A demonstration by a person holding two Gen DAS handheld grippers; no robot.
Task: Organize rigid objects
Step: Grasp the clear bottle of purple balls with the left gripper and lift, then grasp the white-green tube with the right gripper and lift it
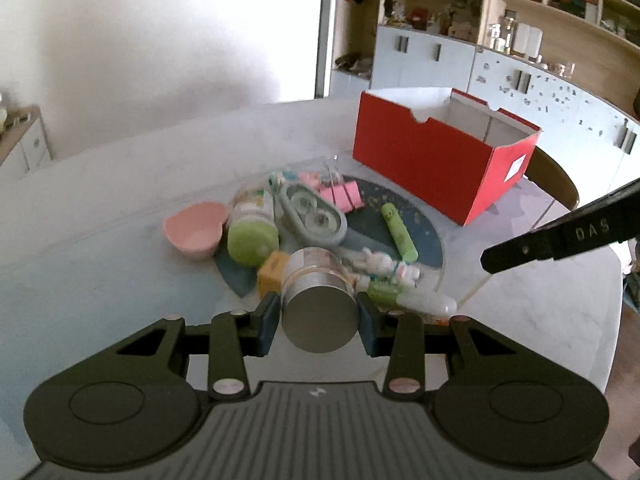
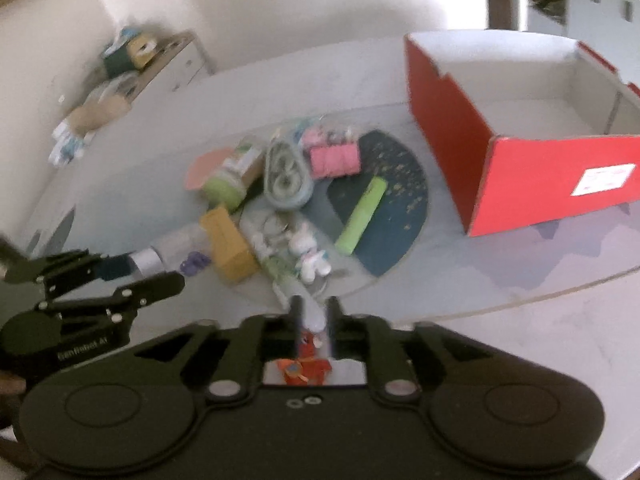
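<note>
My left gripper (image 1: 319, 322) is shut on a clear jar with a silver lid (image 1: 319, 304), lying on its side at the near edge of the pile; it also shows in the right wrist view (image 2: 146, 261). My right gripper (image 2: 313, 320) is shut on a small clear bottle (image 2: 312, 312) with an orange-red part behind it. The pile on a dark round mat (image 1: 420, 232) holds a green marker (image 1: 399, 232), a green-lidded jar (image 1: 252, 236), a grey tape dispenser (image 1: 316, 216), pink clips (image 1: 340, 196), a yellow box (image 1: 272, 272) and bunny figures (image 1: 384, 264).
An open red box (image 1: 436, 168) with a white inside stands at the back right of the pale round table (image 1: 120, 208). A pink bowl (image 1: 196, 230) sits left of the pile. Shelves and cabinets (image 1: 520, 60) stand behind.
</note>
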